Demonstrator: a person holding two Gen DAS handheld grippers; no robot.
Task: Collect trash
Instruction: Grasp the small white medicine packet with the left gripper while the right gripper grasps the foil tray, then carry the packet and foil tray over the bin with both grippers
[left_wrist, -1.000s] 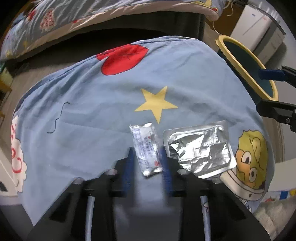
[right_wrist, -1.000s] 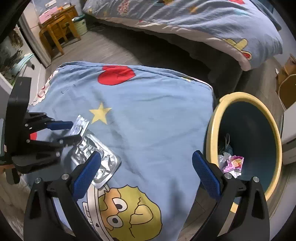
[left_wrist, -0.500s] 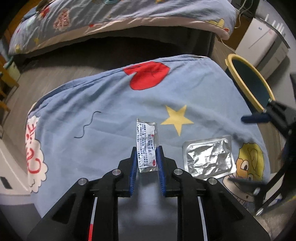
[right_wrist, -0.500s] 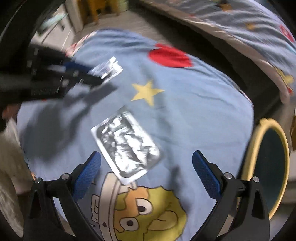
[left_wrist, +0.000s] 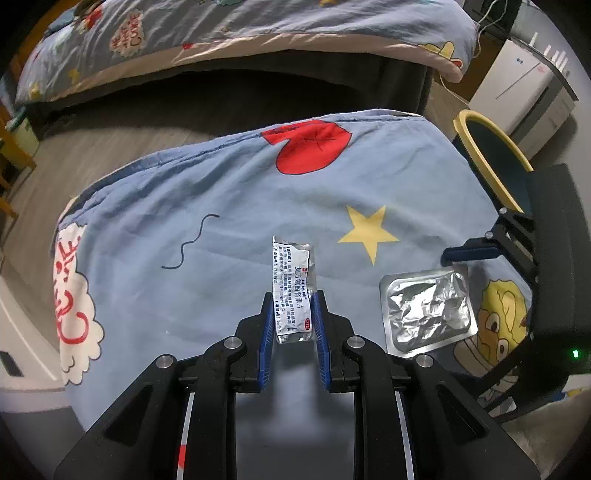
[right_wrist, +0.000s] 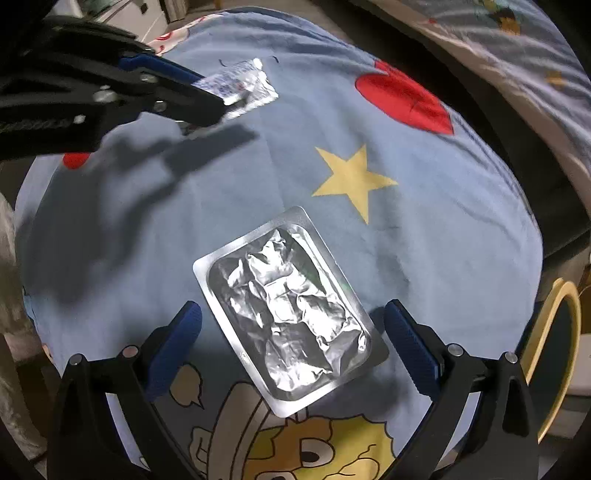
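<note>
Trash on a blue cartoon-print sheet: a silver sachet, printed with small blue and red Chinese characters too fine to read, stands pinched between the fingers of the left gripper, lifted above the cloth. A crumpled foil blister pack lies flat near a yellow star, framed by the wide-spread right gripper. A yellow-rimmed bin waits beside the sheet's edge.
</note>
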